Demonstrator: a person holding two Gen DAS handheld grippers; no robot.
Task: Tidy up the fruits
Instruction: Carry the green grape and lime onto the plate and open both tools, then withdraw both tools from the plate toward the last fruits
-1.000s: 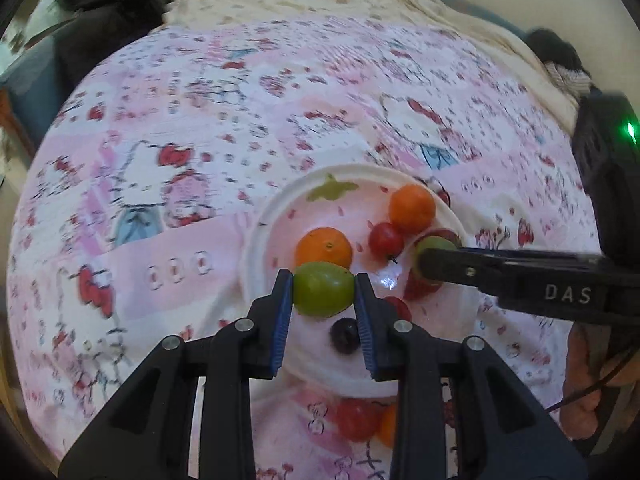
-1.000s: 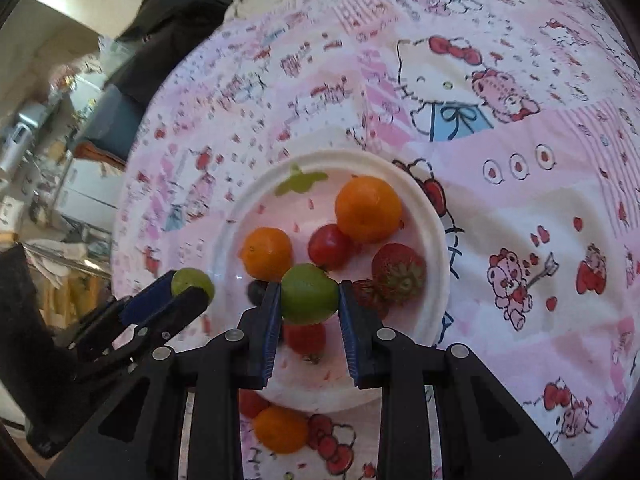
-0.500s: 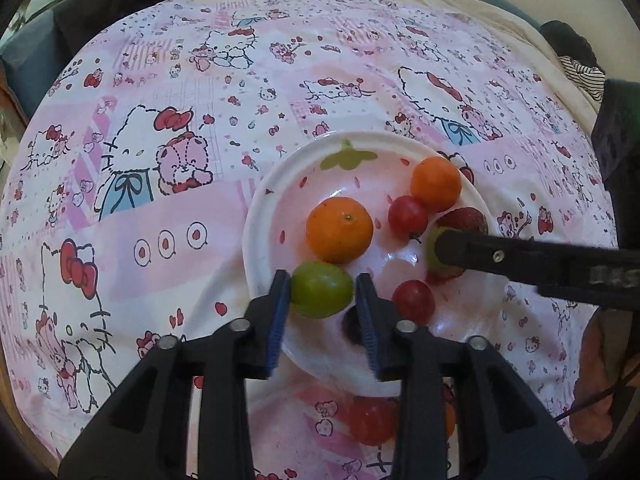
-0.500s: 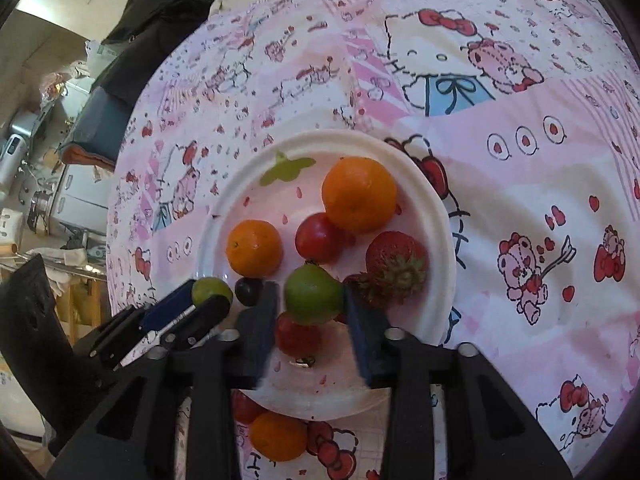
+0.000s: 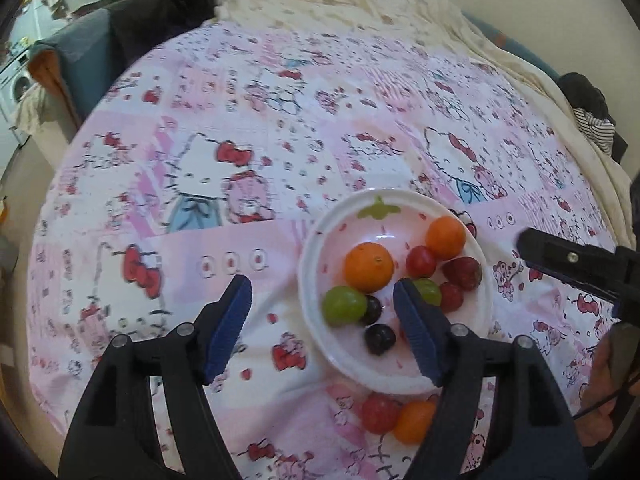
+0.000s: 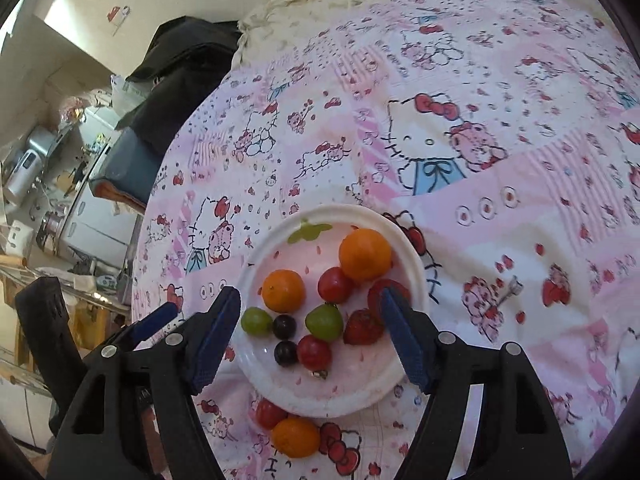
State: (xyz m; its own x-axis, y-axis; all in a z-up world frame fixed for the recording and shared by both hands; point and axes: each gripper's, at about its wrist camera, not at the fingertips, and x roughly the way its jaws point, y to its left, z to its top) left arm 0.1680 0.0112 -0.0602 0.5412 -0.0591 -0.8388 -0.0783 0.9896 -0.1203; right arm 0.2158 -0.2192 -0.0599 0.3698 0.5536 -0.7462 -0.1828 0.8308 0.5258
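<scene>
Right wrist view: the right gripper (image 6: pixel 310 336) has just been opening wide — holding nothing — while a tangerine (image 6: pixel 295 437) and cherry tomato (image 6: pixel 269 413) are lying below the plate (image 6: pixel 408 240), nearest it.

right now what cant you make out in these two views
- Left wrist view: the strawberries and red fruit beside them are smeared by blur.
- Right wrist view: one strawberry sits half behind the right gripper finger.
- Both views: the tomato and orange off the plate are partly hidden by gripper fingers.

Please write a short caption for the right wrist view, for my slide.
Open right claw above a white plate of oranges, tomatoes, grapes and strawberries.
</scene>
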